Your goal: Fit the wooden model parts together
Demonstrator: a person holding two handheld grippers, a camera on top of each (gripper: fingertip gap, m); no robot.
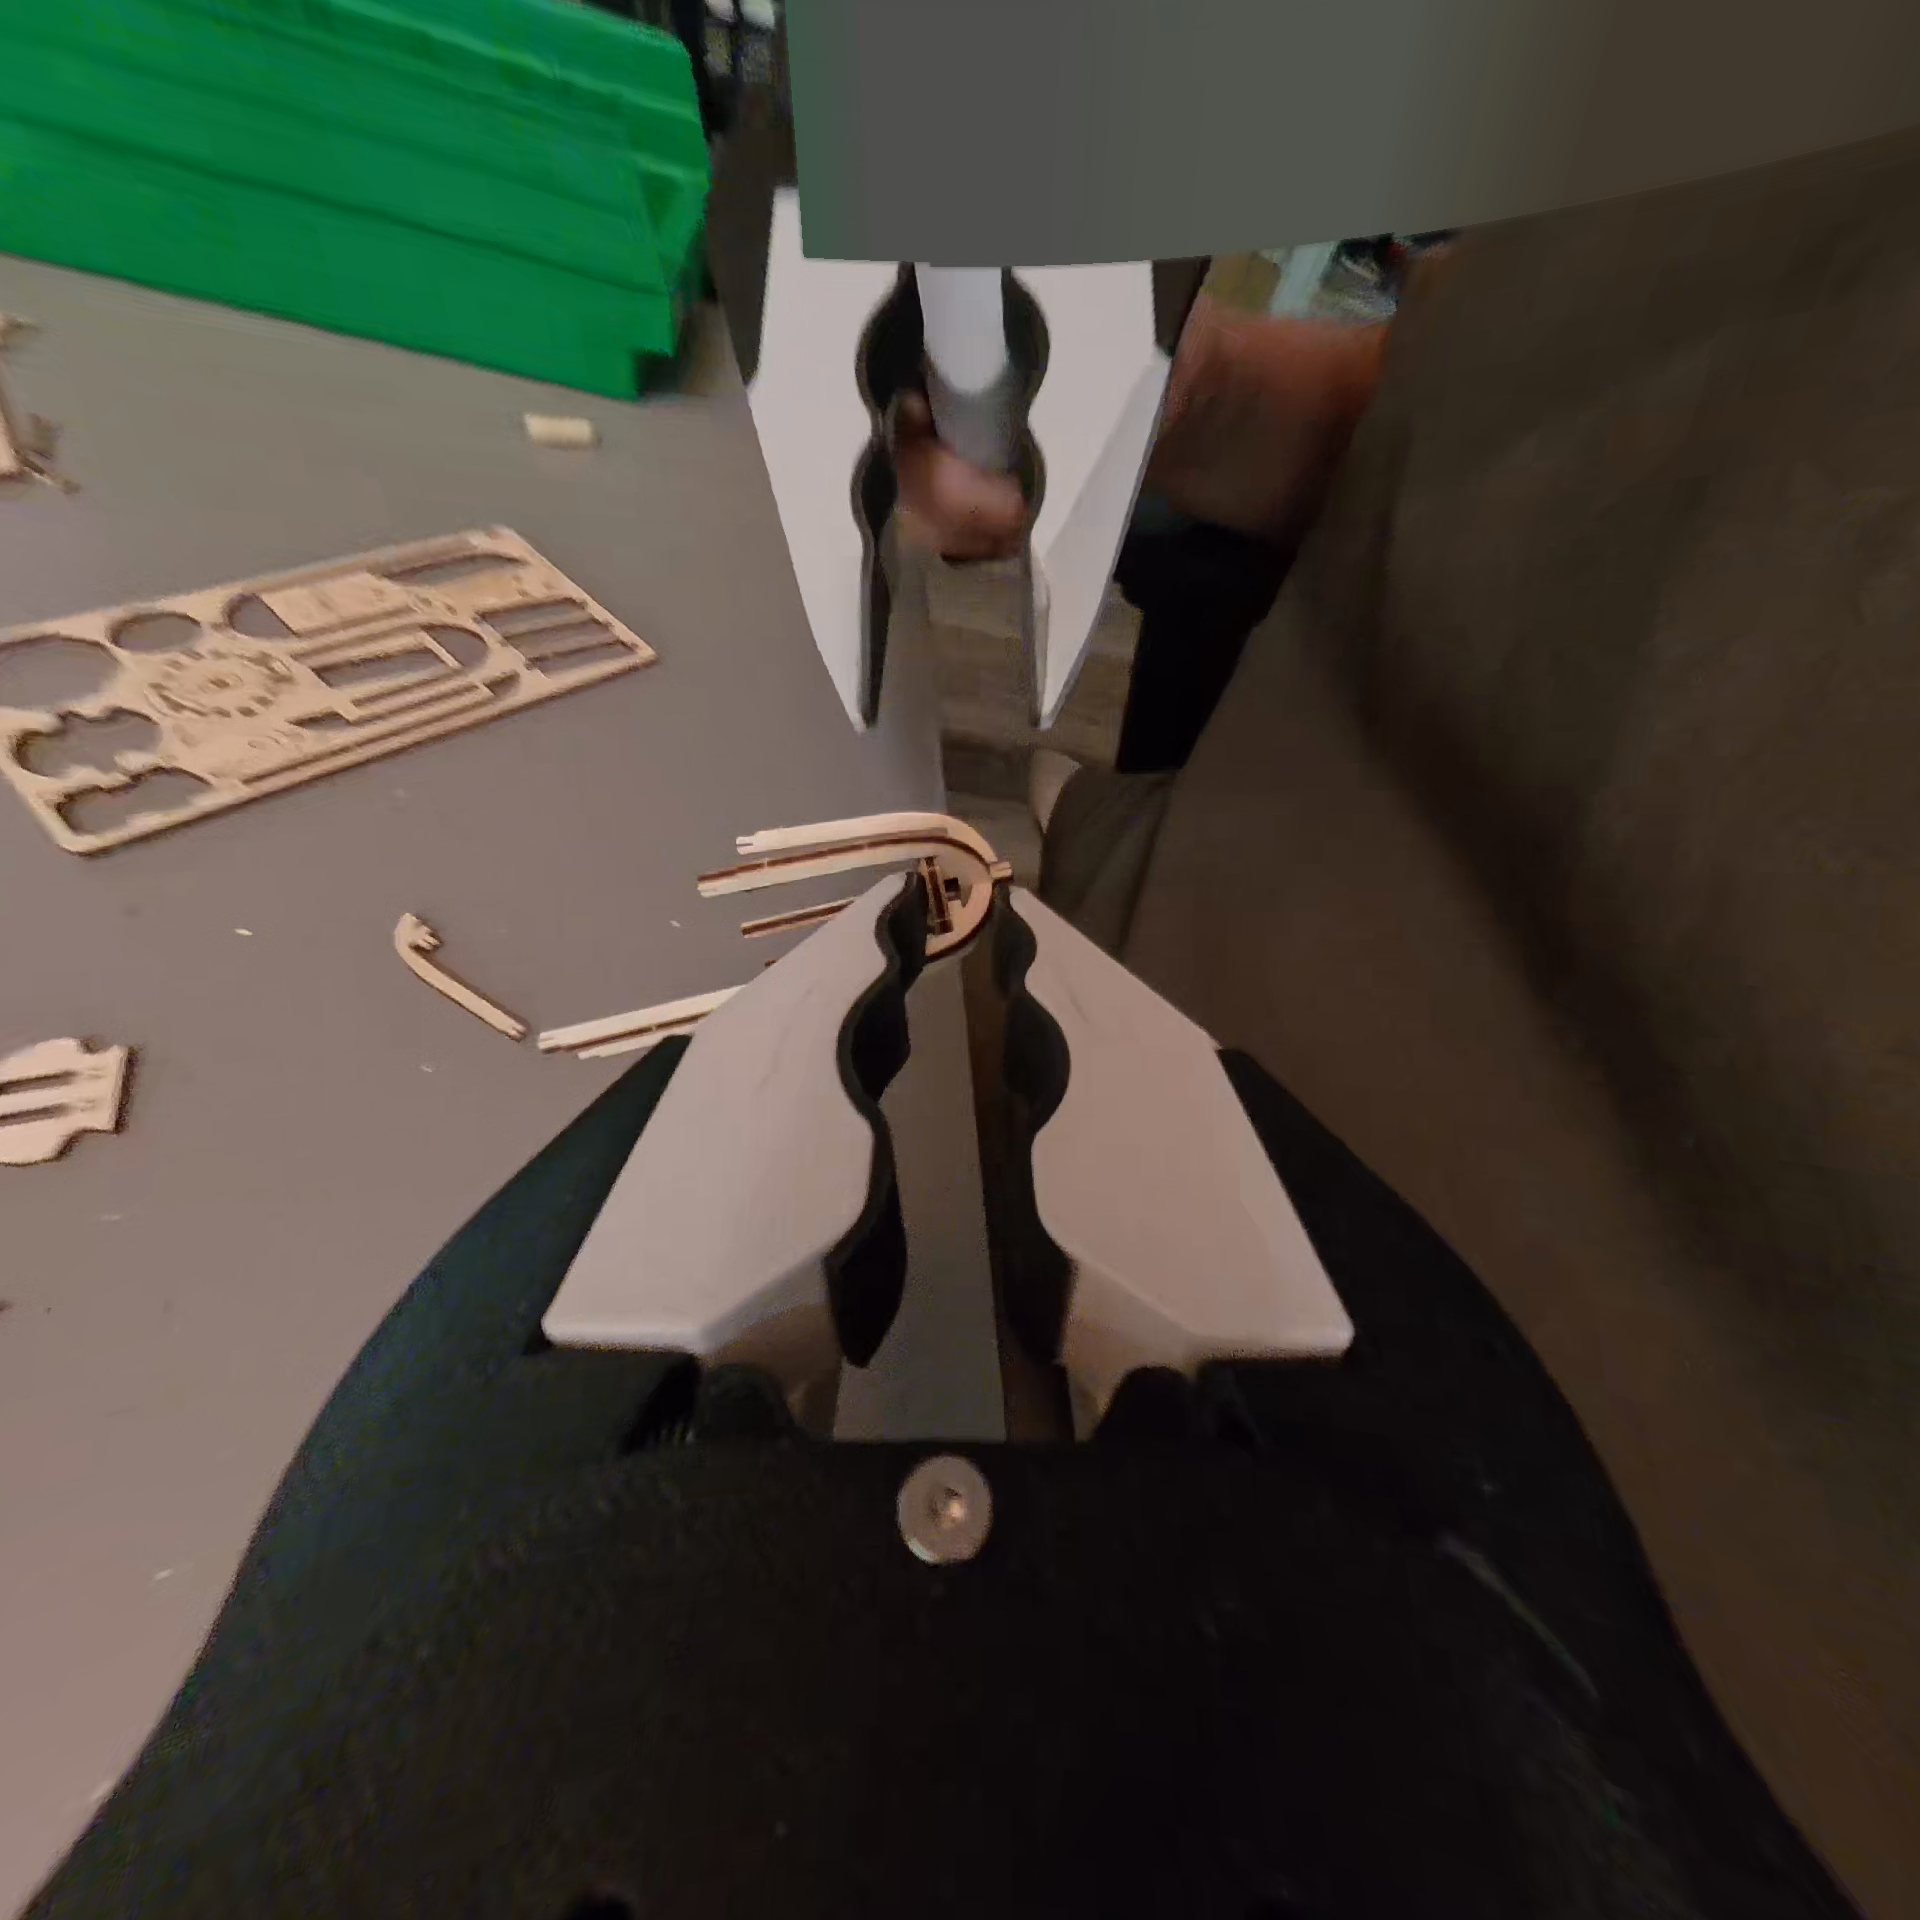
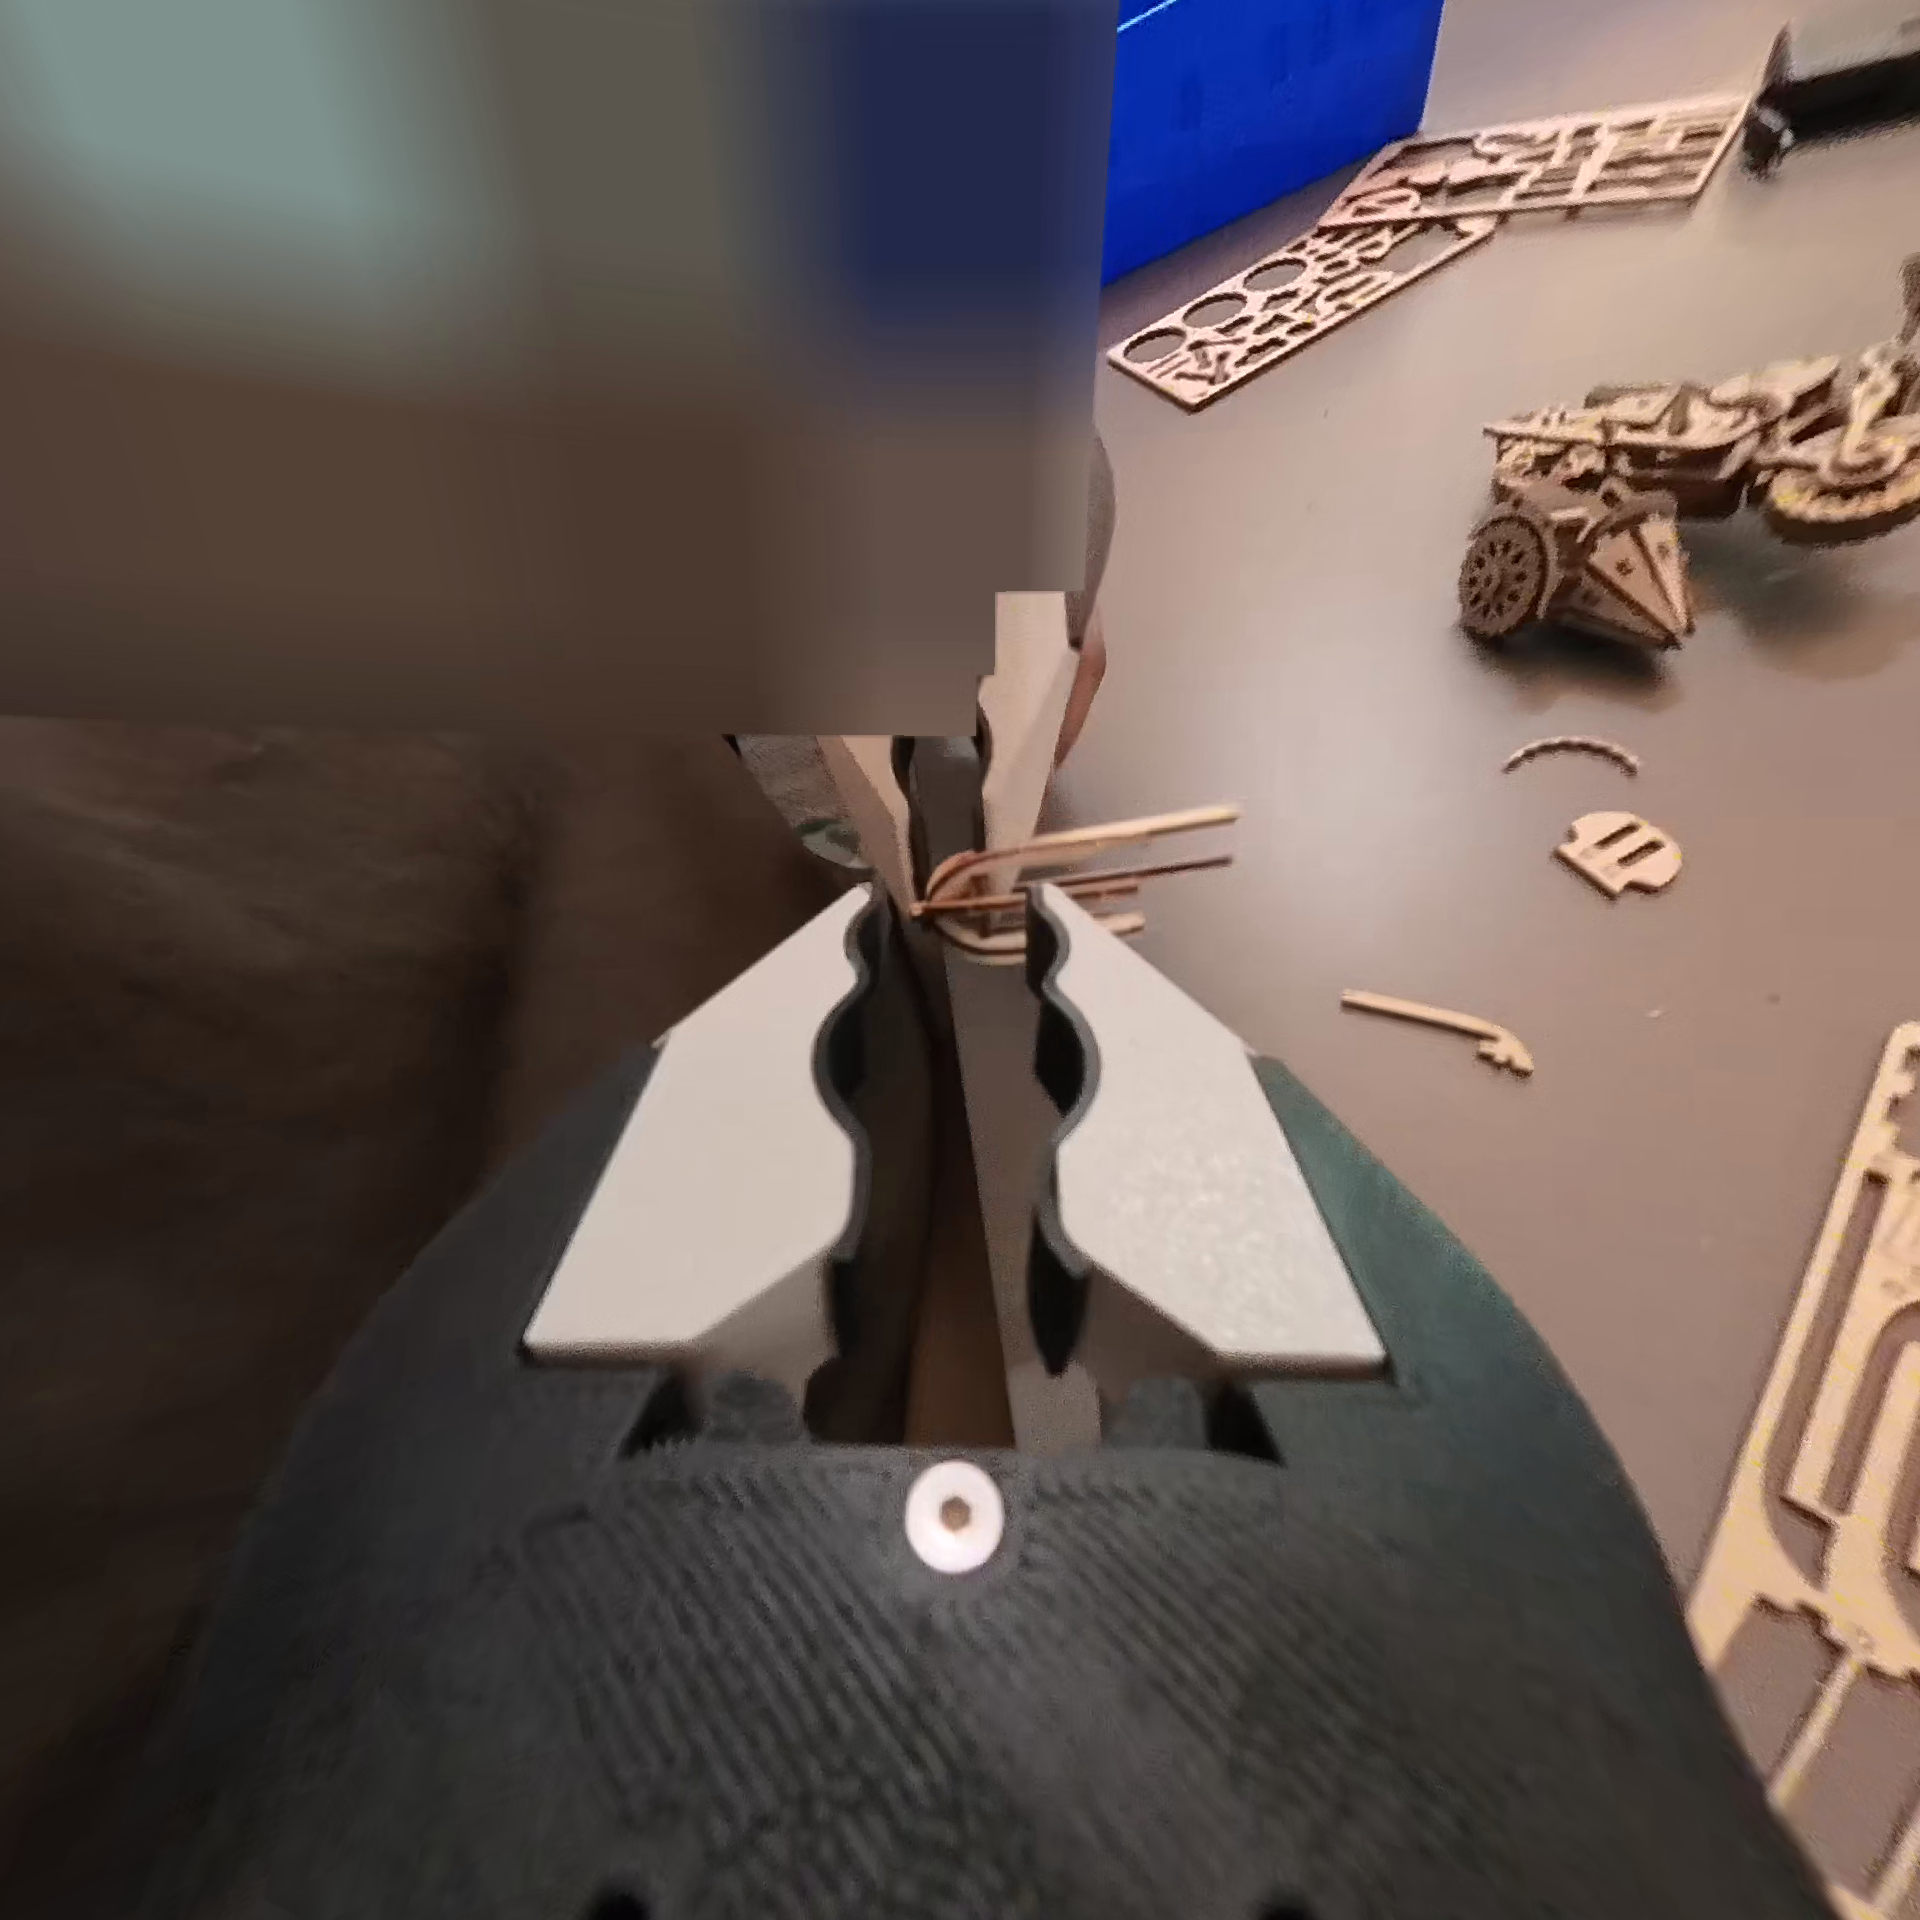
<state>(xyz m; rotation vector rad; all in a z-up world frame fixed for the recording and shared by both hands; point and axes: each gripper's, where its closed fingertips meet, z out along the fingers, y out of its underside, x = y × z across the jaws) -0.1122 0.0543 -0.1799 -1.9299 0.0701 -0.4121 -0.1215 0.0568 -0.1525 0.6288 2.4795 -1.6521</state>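
Note:
My left gripper (image 1: 952,896) is shut on a small wooden sub-assembly (image 1: 940,844) of curved, hooked strips and holds it just above the grey table's edge. The strips stick out to the left. The same sub-assembly (image 2: 1049,847) shows in the right wrist view, pinched by the left gripper coming from the far side. My right gripper (image 2: 954,906) is open and faces the left one, its tips just short of the hooked end. In the left wrist view the right gripper (image 1: 952,722) hangs above the part with nothing between its jaws.
On the table (image 1: 312,1299) lie a punched-out wooden sheet (image 1: 301,675), a loose curved strip (image 1: 457,977) and a green box (image 1: 343,177). The right wrist view shows a partly built wooden model (image 2: 1621,520), more sheets (image 2: 1299,301), loose pieces (image 2: 1621,854) and a blue box (image 2: 1268,125). A person's brown clothing is close by. The tips of both grippers are at nearly the same place. From either gripper's tips it is about 25 cm to the partly built wooden model (image 2: 1621,520).

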